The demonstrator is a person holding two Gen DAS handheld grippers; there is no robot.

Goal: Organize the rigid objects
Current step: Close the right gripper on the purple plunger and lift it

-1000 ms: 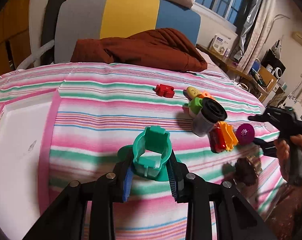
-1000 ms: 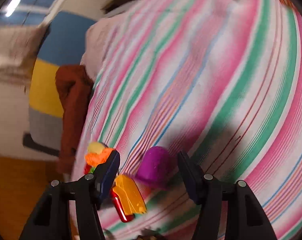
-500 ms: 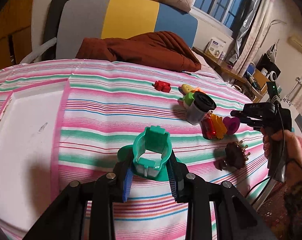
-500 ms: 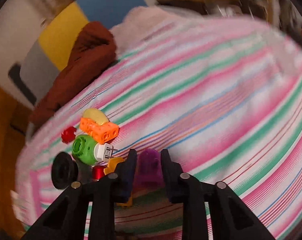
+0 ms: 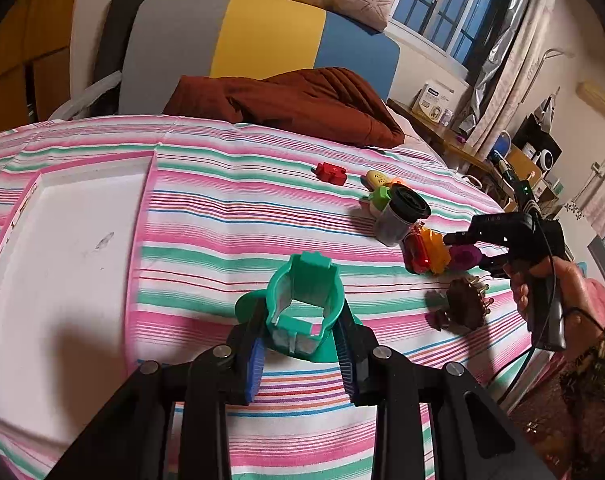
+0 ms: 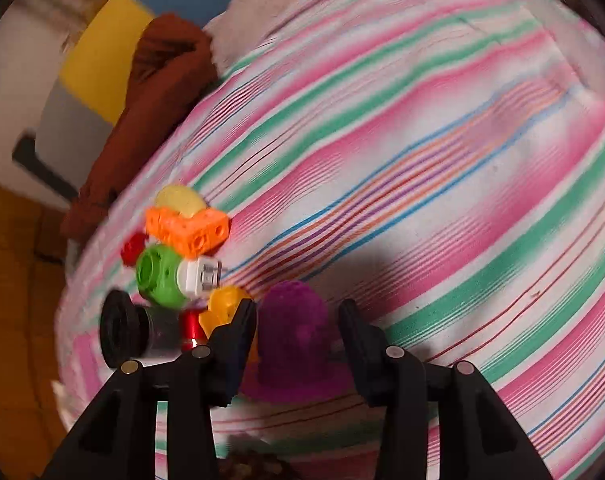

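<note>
Left tongs (image 5: pixel 302 344) clamp the teal cup-shaped piece (image 5: pixel 304 306) by its side walls above the striped bed (image 5: pixel 222 216), right tongs (image 6: pixel 298 336) opening around the purple dome (image 6: pixel 294 332) beside the toy pile, both probably light, stiff, slick plastic: grip flanks low.

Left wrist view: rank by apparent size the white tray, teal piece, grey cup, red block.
1. White tray
2. Teal piece, though nearness to the camera inflates it
3. Grey cup
4. Red block, farthest, so its true size is unsure

Brown blanket (image 5: pixel 298 104) on striped bedspread (image 5: pixel 230 208)
</note>
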